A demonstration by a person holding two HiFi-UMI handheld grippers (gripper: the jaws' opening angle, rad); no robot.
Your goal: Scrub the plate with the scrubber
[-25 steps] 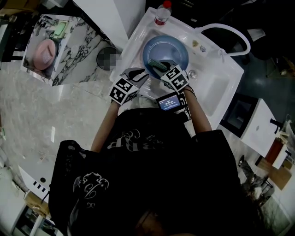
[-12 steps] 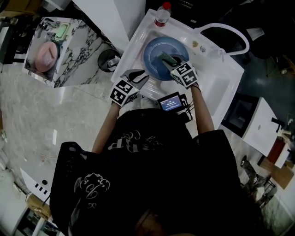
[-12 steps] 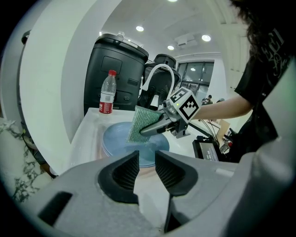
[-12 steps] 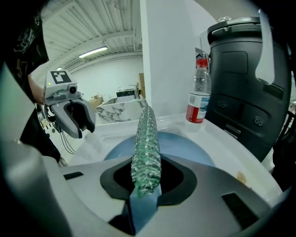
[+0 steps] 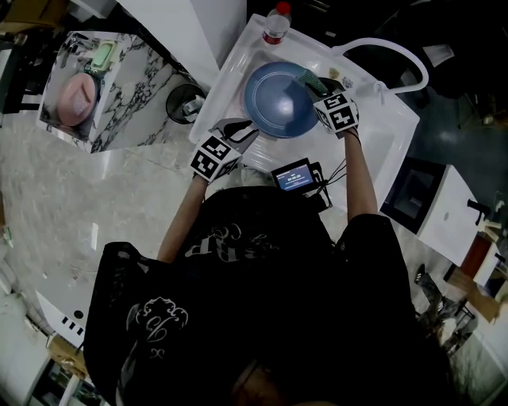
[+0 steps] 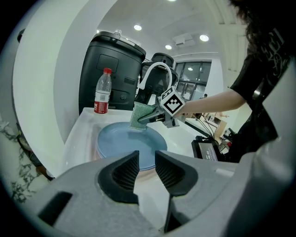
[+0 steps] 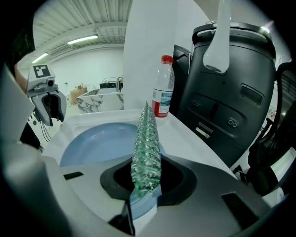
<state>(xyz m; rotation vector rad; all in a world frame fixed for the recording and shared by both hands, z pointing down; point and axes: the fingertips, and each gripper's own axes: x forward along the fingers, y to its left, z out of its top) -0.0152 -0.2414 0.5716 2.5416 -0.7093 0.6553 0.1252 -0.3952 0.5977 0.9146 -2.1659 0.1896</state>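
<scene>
A blue plate (image 5: 278, 101) lies in the white sink (image 5: 373, 151). My right gripper (image 5: 317, 86) is shut on the green scrubber (image 5: 308, 78), which it holds at the plate's far right rim. In the right gripper view the scrubber (image 7: 146, 143) stands edge-on between the jaws, above the plate (image 7: 95, 141). My left gripper (image 5: 238, 131) hovers at the plate's near left rim, jaws close together with nothing between them. From the left gripper view (image 6: 147, 159) I see the plate (image 6: 125, 141), the scrubber (image 6: 140, 115) and the right gripper (image 6: 150, 118) over its far edge.
A red-capped water bottle (image 5: 278, 24) stands at the sink's far corner. A white curved faucet (image 5: 397, 59) arches over the right side. A marble counter (image 5: 119, 103) with a pink dish lies to the left. A small screen device (image 5: 292, 176) sits on the sink's near edge.
My right gripper has carried the scrubber across the plate, from its near middle to its far right rim. The left gripper has barely moved.
</scene>
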